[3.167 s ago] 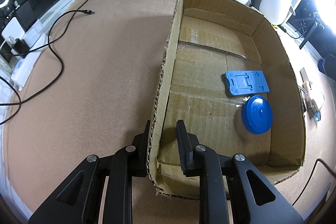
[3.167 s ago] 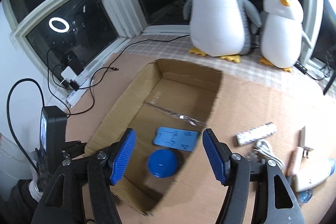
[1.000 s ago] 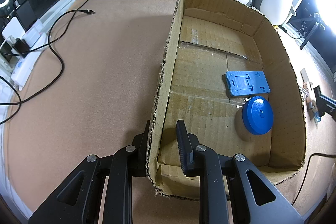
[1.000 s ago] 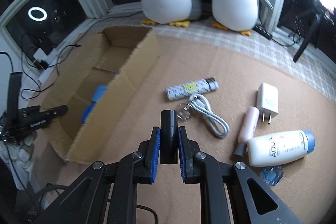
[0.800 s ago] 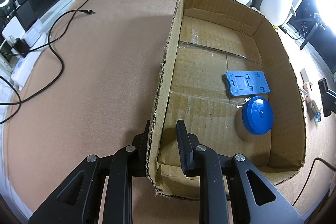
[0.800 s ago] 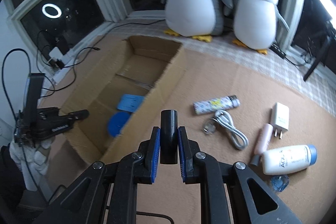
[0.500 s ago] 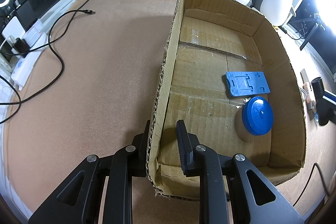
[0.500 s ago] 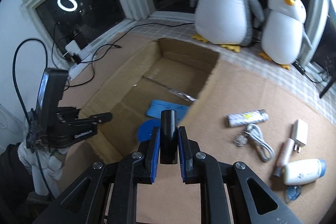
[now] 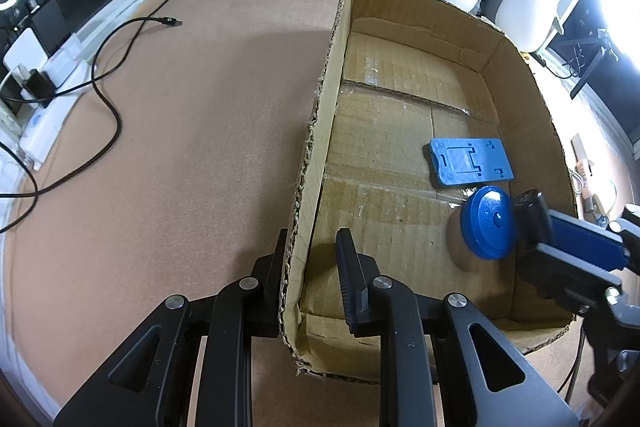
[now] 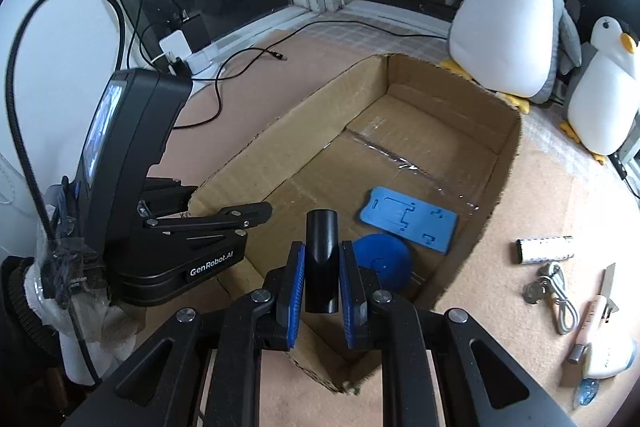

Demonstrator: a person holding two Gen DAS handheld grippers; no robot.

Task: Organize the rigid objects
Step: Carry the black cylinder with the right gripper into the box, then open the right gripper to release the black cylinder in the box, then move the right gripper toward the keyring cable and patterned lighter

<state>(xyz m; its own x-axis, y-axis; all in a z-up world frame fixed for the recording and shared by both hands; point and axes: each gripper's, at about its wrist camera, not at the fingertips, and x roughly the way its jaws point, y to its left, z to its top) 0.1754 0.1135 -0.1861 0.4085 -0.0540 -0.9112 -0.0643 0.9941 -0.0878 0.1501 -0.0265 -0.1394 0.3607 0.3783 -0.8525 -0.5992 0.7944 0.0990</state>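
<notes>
An open cardboard box holds a flat blue stand and a round blue disc. My left gripper is shut on the box's left wall near its front corner; it also shows in the right wrist view. My right gripper is shut on a black cylinder and holds it above the box's near end, beside the disc; it enters the left wrist view over the box's right wall.
Outside the box to the right lie a patterned tube, a white cable, a pink tube and a white bottle. Two plush penguins stand behind the box. Black cables and a power strip lie at left.
My right gripper took hold of the black cylinder and carried it left from the loose items to over the box. My left gripper has kept its hold on the box wall.
</notes>
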